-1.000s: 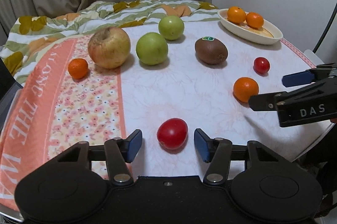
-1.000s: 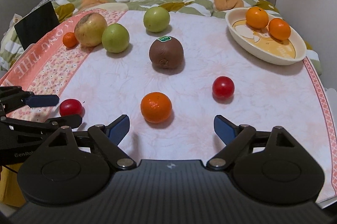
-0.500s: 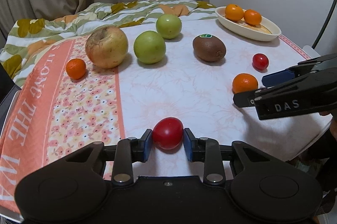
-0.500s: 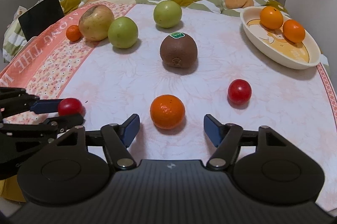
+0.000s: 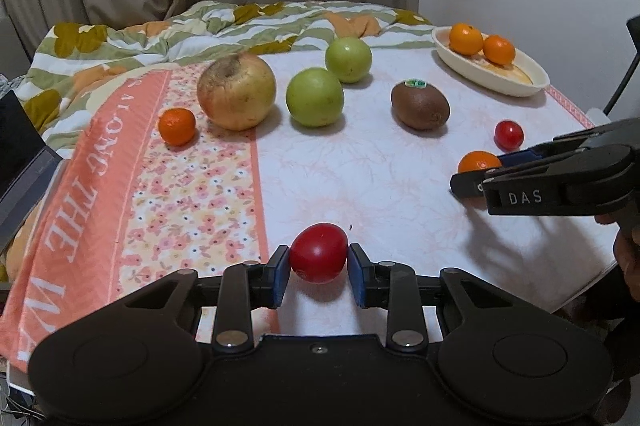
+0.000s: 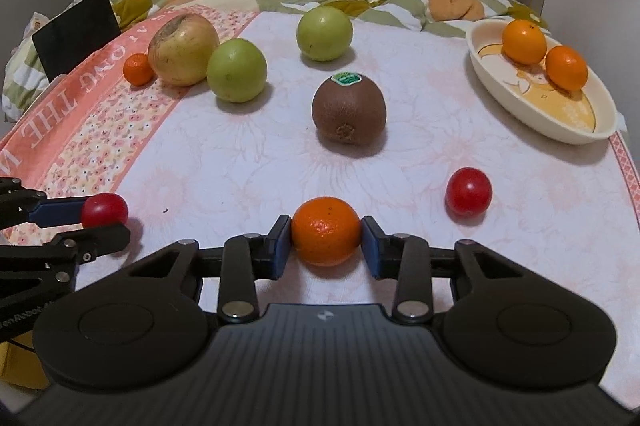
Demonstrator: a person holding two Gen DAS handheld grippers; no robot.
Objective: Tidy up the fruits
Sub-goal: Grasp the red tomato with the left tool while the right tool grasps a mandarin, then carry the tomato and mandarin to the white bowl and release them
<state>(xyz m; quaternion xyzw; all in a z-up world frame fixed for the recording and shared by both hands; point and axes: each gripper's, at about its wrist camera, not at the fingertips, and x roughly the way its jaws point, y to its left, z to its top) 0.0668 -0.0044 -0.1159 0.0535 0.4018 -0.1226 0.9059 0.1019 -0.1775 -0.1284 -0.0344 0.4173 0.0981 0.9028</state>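
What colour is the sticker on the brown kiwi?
Green, on the sticker atop the brown kiwi; clearest in the right wrist view.

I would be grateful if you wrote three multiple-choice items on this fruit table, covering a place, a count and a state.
1. Where does the brown kiwi with the green sticker lie?
A. in the dish
B. on the white cloth
C. on the striped blanket

2. How many oranges sit in the cream oval dish?
A. one
B. two
C. three

3. What is between the left gripper's pads?
A. nothing
B. a green apple
C. a red tomato

Answers:
1 B, it rests on the cloth mid-table.
2 B, a pair sits side by side.
3 C, both blue pads press it.
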